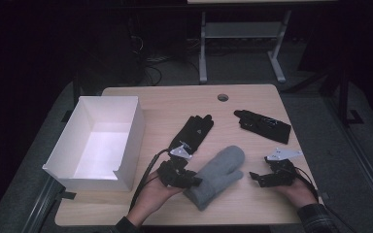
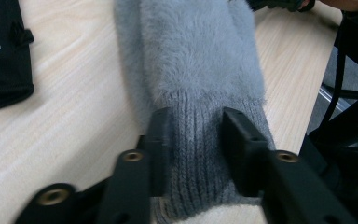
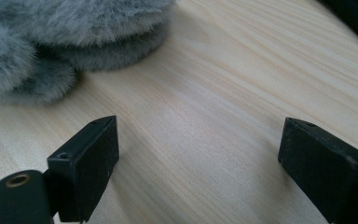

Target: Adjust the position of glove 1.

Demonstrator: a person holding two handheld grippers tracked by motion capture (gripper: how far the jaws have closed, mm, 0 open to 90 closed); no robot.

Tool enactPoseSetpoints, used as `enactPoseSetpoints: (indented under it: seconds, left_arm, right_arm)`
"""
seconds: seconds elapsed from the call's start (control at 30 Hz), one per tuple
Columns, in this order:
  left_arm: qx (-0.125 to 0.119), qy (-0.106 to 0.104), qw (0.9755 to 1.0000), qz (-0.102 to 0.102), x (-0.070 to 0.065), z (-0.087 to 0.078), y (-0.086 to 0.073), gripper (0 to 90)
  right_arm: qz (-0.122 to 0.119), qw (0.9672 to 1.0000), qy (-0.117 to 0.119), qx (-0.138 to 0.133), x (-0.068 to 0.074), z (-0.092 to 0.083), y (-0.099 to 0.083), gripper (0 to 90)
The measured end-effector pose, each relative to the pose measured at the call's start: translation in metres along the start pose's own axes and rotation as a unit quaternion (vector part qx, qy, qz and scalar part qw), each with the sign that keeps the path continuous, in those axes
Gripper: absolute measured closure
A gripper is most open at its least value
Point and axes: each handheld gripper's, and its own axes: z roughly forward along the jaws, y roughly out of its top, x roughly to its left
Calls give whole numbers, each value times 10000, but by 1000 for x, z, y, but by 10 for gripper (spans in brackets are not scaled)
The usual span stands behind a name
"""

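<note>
A fluffy grey mitten [image 1: 218,174] lies near the table's front edge, its ribbed cuff toward the person. My left gripper [image 1: 194,182] is at that cuff. In the left gripper view the jaws stand on either side of a strip of the cuff [image 2: 196,154], and the ribbing between them lies flat and unbunched. The left gripper [image 2: 193,121] is open. My right gripper [image 1: 253,177] rests right of the mitten, open over bare wood [image 3: 200,135]. The mitten's furry tip [image 3: 51,37] lies beyond its left jaw, apart from it.
A white open box [image 1: 126,141] stands at the table's left. One black glove [image 1: 194,131] lies behind the mitten, also seen as a black glove [image 2: 0,60] at the left gripper view's edge. A second black glove [image 1: 262,125] lies at the back right.
</note>
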Motion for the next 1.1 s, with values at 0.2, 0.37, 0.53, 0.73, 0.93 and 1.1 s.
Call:
enactPoseSetpoints:
  seconds: [0.2, 0.37, 0.53, 0.73, 0.93, 1.1]
  left_arm:
    - [-258, 10, 9991, 343, 4, -9, 5, 500]
    - [-417, 196, 9980, 442, 16, -21, 6, 757]
    - [-87, 440, 9979, 466, 25, -15, -1, 895]
    - [133, 391, 9985, 357, 33, -3, -14, 895]
    - [268, 310, 9985, 362, 34, 1, -20, 895]
    - [241, 276, 9989, 296, 30, 4, -21, 895]
  right_arm:
    - [-51, 9999, 63, 143, 2, -4, 4, 289]
    - [-94, 9993, 344, 61, 12, -12, 13, 678]
    - [-212, 9984, 511, 100, 20, -8, 22, 873]
    - [-166, 9963, 818, 187, 30, 7, 37, 900]
    - [-317, 9962, 757, 289, 38, 22, 50, 900]
    - [-322, 9960, 782, 294, 39, 35, 61, 900]
